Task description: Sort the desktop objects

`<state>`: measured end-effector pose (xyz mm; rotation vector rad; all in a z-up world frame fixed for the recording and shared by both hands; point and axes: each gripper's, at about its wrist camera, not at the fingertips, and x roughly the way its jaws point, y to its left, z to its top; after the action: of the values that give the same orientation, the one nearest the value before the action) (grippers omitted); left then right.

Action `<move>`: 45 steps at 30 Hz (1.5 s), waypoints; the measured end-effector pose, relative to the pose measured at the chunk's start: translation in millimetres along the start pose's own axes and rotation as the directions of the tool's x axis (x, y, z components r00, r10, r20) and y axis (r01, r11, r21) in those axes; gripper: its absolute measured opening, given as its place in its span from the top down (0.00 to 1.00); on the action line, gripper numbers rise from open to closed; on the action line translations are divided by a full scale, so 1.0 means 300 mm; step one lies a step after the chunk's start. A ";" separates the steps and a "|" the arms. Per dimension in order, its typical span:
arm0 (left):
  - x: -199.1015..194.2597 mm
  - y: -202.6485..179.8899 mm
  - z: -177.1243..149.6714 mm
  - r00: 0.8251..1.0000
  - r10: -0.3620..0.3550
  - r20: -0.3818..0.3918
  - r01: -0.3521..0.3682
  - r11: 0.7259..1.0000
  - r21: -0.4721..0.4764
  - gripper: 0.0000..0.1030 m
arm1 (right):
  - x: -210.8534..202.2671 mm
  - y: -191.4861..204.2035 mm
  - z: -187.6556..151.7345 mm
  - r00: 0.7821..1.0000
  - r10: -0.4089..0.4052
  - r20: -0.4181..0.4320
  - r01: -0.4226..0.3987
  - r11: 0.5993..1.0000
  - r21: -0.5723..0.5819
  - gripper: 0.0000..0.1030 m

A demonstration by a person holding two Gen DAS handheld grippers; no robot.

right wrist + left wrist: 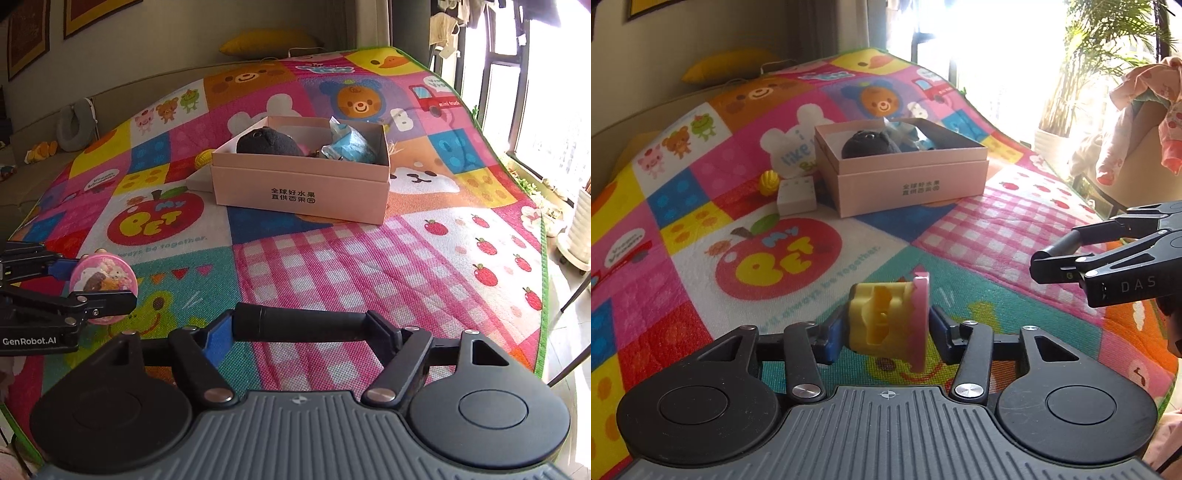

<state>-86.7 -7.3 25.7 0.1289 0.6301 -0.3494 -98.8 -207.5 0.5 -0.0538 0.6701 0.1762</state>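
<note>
We see the patchwork play mat [369, 258] bearing the pink box [301, 184]. Nearer, our left gripper [886, 328] clamps the yellow-and-pink toy [890, 321] sideways between its pads, above the mat; our right gripper [306, 326] grips a black cylinder [303, 320] lengthwise.

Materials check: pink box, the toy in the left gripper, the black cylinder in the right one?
Pink box: looks like matte cardboard, with crisp folded edges and printed text. Toy in the left gripper: likely moulded plastic, glossy pink and yellow, with a printed sticker on its round face. Black cylinder in the right gripper: matte, smooth; rubber or plastic, can't tell.
</note>
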 end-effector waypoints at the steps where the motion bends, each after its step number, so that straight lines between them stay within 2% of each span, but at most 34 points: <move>1: -0.013 -0.005 0.011 1.000 -0.003 0.012 0.003 1.000 0.001 0.54 | -0.027 -0.003 0.007 1.000 0.000 0.013 0.000 1.000 -0.007 0.27; 4: -0.060 -0.025 0.055 0.998 -0.002 0.066 0.000 1.000 0.025 0.54 | -0.123 -0.007 0.047 0.997 -0.008 0.079 0.011 0.999 -0.038 0.27; 7: -0.113 -0.051 0.125 0.990 0.002 0.141 -0.011 0.998 0.067 0.54 | -0.226 -0.011 0.103 0.984 -0.026 0.177 0.037 0.998 -0.060 0.27; 13: -0.190 -0.091 0.277 0.954 0.026 0.297 -0.073 0.986 0.148 0.54 | -0.360 -0.050 0.238 0.937 -0.068 0.341 0.089 0.995 -0.046 0.27; 17: -0.156 -0.081 0.403 0.930 0.043 0.365 -0.114 0.978 0.175 0.54 | -0.367 -0.109 0.338 0.919 -0.088 0.385 0.098 0.995 -0.006 0.27; 20: -0.071 -0.044 0.524 0.922 0.048 0.384 -0.116 0.981 0.155 0.54 | -0.340 -0.143 0.419 0.906 -0.107 0.410 0.119 0.993 -0.002 0.27; 23: 0.051 -0.002 0.625 0.923 0.045 0.382 -0.100 0.987 0.125 0.54 | -0.263 -0.185 0.525 0.911 -0.101 0.399 0.108 0.994 0.004 0.27; 25: 0.154 0.034 0.681 0.932 0.036 0.361 -0.074 0.993 0.093 0.54 | -0.193 -0.205 0.595 0.920 -0.096 0.379 0.099 0.995 0.014 0.27; 29: 0.324 0.110 0.738 0.954 0.020 0.299 -0.033 0.999 0.039 0.54 | 0.002 -0.236 0.753 0.956 -0.042 0.289 0.018 0.996 0.083 0.27; 32: 0.403 0.175 0.721 0.964 0.027 0.265 -0.026 1.000 -0.006 0.51 | 0.177 -0.227 0.859 0.974 0.014 0.226 -0.043 0.991 0.124 0.27; 35: 0.416 0.255 0.655 0.970 0.044 0.241 -0.028 0.997 -0.070 0.40 | 0.351 -0.197 0.933 0.982 0.039 0.183 -0.068 0.986 0.155 0.24; 37: 0.392 0.303 0.585 0.971 0.061 0.233 -0.041 0.995 -0.091 0.22 | 0.425 -0.185 0.950 0.988 0.027 0.154 -0.053 0.985 0.164 0.24; 40: 0.358 0.359 0.468 0.973 0.113 0.199 -0.093 0.990 -0.109 0.12 | 0.466 -0.170 0.936 0.991 0.015 0.134 -0.036 0.987 0.160 0.24; 45: 0.343 0.410 0.305 0.980 0.164 0.112 -0.152 0.982 -0.111 0.07 | 0.493 -0.143 0.910 0.997 0.008 0.082 -0.022 0.986 0.167 0.24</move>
<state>85.4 58.4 39.3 0.0594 0.5135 -0.1691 190.2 -199.1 121.9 0.1197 0.6025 0.1351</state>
